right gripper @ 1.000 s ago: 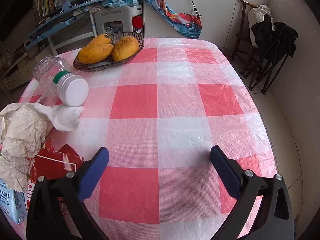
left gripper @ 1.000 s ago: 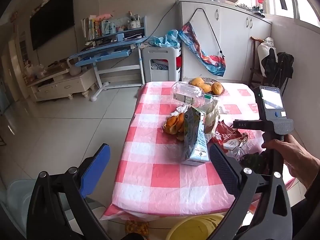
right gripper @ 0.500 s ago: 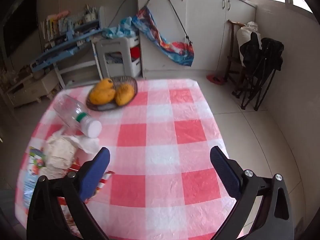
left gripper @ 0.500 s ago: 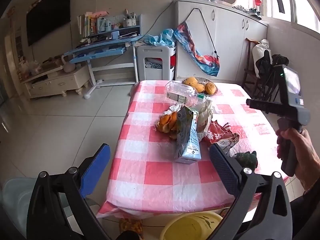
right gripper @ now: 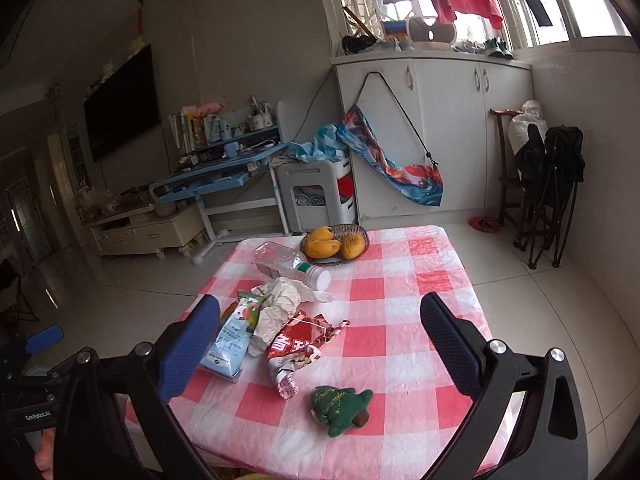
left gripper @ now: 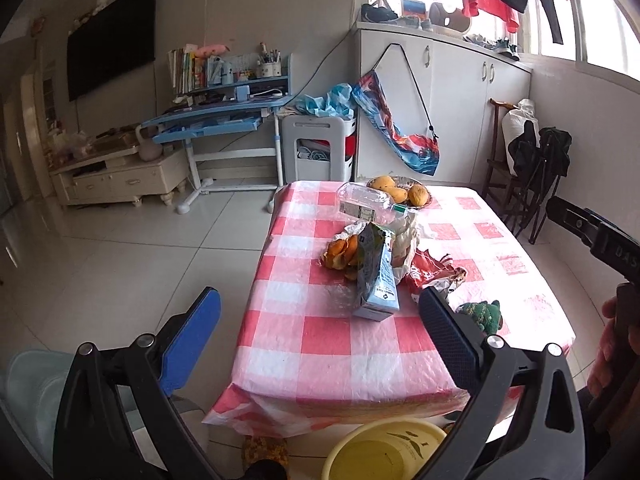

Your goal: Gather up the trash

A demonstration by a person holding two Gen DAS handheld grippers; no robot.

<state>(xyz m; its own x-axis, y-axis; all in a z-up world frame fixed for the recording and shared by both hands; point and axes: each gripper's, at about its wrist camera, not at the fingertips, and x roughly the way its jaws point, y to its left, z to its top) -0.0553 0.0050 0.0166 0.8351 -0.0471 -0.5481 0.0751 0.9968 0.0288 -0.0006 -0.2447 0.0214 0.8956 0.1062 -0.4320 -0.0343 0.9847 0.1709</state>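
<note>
Cluttering the table: carton, wrapper, paper, bottle, toy.

Daylight pours through the window, blown out white; the room's left side stays dim. Edges bend and darken; the tablecloth shows glare.

left gripper: jaws spread wide, nothing between the blue pads, held level and facing forward. right gripper: jaws likewise spread wide and empty. right hand: wrapped around the right gripper's handle, seen at the frame edge.
</note>
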